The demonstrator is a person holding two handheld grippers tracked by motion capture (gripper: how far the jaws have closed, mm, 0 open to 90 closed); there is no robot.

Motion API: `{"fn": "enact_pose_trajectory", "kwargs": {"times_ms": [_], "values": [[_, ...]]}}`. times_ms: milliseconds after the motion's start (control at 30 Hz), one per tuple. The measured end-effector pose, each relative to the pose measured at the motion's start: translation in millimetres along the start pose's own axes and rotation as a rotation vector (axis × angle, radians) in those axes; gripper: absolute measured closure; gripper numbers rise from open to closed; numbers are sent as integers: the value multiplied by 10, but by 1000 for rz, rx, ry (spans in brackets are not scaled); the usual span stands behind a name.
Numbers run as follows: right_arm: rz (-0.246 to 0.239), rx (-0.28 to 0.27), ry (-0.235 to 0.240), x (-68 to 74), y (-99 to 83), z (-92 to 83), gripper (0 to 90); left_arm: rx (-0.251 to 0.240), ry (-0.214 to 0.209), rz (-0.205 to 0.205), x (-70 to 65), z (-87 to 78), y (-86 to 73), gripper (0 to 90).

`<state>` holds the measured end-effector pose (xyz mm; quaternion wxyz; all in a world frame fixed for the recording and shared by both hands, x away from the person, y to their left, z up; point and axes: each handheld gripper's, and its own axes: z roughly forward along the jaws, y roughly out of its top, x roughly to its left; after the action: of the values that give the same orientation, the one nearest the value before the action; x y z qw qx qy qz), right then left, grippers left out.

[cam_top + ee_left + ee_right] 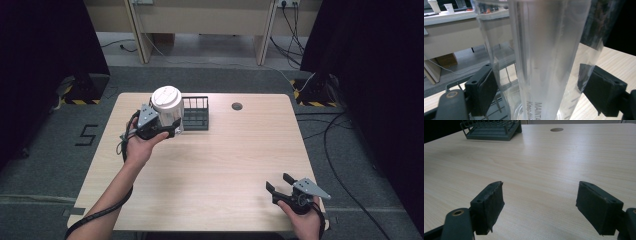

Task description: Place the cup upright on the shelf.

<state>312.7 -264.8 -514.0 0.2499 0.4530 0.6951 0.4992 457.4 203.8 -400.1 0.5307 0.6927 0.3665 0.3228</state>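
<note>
The left hand-held gripper [167,131] grasps the clear cup [167,107] just beside the wire rack [196,115], the right hand-held gripper [281,186] lies released, so lowering it in likely comes next.

A clear container [167,112] with a white lid [166,98] is seen at upper left of the high view; black lettering is printed down its transparent wall [541,110]. The rack [196,114] beside it is dark grey-green wire. The bench [215,165] is pale wood with fine lengthwise grain and a round grey grommet [237,106]. Black fingers [490,206] and grey top plates are noted on both grippers. The floor [50,150] is grey.
</note>
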Motion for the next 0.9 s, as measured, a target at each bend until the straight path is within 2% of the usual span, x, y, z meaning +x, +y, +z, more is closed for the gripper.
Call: {"fn": "enact_pose_trajectory", "kwargs": {"times_ms": [900], "values": [[11,1,5,-3,0,1,226,1,14,-2,98,183,133,175]]}}
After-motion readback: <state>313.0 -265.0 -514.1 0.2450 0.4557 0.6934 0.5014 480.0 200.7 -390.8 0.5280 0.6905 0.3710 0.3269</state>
